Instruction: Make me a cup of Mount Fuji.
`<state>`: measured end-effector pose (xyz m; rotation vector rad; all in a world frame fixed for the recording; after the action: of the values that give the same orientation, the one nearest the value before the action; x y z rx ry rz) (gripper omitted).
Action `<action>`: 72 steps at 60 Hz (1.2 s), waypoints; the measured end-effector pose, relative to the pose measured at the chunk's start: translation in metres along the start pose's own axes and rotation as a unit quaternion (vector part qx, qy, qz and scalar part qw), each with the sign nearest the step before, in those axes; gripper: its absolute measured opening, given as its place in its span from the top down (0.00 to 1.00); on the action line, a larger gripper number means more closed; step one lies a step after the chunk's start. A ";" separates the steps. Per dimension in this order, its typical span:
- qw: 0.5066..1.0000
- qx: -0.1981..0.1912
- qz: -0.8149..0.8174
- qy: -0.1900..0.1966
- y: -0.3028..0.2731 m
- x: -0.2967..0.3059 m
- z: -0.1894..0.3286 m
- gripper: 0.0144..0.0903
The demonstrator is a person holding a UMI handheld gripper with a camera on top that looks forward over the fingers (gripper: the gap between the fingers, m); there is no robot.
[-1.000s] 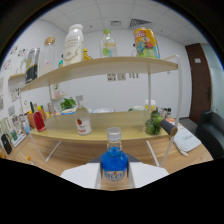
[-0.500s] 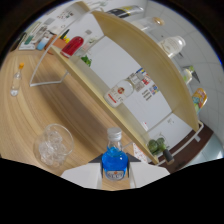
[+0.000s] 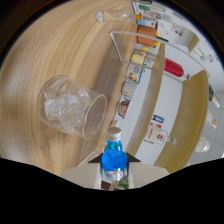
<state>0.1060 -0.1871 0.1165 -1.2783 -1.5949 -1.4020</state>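
A small bottle of blue liquid (image 3: 114, 159) with a grey cap (image 3: 114, 133) stands between my fingers, and my gripper (image 3: 114, 173) is shut on it. The view is rolled far over, so the bottle is tipped steeply. Its capped neck points toward the rim of a clear glass tumbler (image 3: 72, 106) holding ice (image 3: 61, 108). The tumbler stands on the wooden table (image 3: 55, 45) just ahead of the fingers. The cap sits beside the rim, and no liquid shows leaving the bottle.
Beyond the tumbler runs a wooden shelf unit (image 3: 152, 87) with several bottles and jars, among them a red bottle (image 3: 174, 67) and an orange canister (image 3: 146, 36). A clear acrylic stand (image 3: 121, 44) and a small glass (image 3: 100, 16) sit farther along the table.
The gripper has rolled further with the blue bottle and come closer to the tumbler of ice, which now sits large, just ahead of the bottle's neck.
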 end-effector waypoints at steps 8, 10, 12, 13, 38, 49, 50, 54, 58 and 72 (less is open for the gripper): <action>1.000 0.010 -0.013 0.000 -0.005 0.004 -0.001 0.71; 1.000 0.011 -0.006 -0.001 -0.005 0.004 -0.004 0.71; 1.000 0.014 0.006 -0.001 -0.005 0.007 -0.006 0.71; 1.000 0.016 0.014 -0.001 -0.006 0.008 -0.007 0.71; 0.830 0.140 0.540 0.000 0.029 0.084 -0.074 0.71; 0.699 0.123 0.704 -0.032 0.081 0.044 -0.066 0.71; 0.690 0.117 0.714 -0.035 0.086 0.036 -0.063 0.71; 0.656 0.091 0.747 -0.054 0.101 0.005 -0.049 0.71; 0.631 0.070 0.770 -0.068 0.113 -0.024 -0.038 0.71; 0.575 0.014 0.809 -0.121 0.130 -0.097 -0.007 0.71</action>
<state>0.2584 -0.2236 0.0721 -1.9689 -0.0040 0.0557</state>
